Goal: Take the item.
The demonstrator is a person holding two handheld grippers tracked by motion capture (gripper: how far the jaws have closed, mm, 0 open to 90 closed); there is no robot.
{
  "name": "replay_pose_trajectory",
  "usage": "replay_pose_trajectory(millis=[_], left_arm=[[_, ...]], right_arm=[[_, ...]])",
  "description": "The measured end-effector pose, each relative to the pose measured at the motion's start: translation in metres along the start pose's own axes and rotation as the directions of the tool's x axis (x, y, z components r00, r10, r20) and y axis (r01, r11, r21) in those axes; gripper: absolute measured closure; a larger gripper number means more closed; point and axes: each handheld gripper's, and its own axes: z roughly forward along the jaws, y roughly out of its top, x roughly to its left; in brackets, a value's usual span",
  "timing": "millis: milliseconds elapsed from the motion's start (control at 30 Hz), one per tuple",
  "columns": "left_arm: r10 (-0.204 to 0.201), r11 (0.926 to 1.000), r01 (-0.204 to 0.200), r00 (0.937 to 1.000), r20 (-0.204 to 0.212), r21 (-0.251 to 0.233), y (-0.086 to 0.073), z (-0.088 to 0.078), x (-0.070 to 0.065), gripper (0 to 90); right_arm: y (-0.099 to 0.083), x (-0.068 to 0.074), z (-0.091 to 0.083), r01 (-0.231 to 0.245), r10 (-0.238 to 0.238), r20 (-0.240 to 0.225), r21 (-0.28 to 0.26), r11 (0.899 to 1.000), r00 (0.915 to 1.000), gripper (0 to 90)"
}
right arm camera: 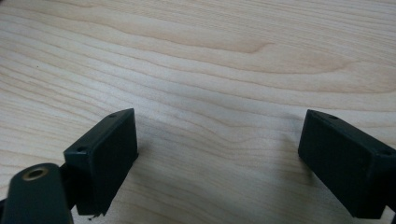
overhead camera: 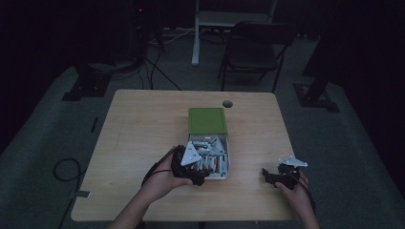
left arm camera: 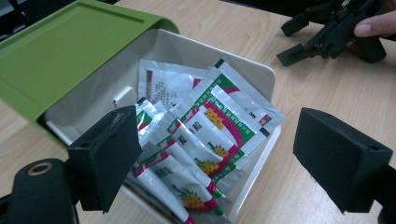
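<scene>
Table [overhead camera: 138, 124]: pale wood; bears everything below.
Box [left arm camera: 261, 74]: white tray with its green lid [left arm camera: 60, 56] slid back over the far half; stands mid-table, in front of my left claw.
Sachets [left arm camera: 205, 135]: loose heap in the box's open half, long axes fanning up and away from me; top one lies straight ahead between my jaws.
Left claw [overhead camera: 199, 171]: nearer hand; jaws wide, nothing held, poised over the box's near rim.
Right claw [overhead camera: 273, 178]: jaws wide, empty, resting on bare table well right of the box.
Obstruction: the box wall, I judge; otherwise clear.
</scene>
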Motion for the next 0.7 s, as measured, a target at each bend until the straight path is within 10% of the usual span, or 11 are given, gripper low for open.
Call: replay_pose_trajectory(millis=[700], left_arm=[[0.002,0.9999,-0.002,1.0000,-0.002,0.010,-0.005,0.042,-0.007,28.4]], right_arm=[[0.000,0.000,0.000,0.001,-0.001,-0.001,-0.001,1.000,1.0000,11.5]])
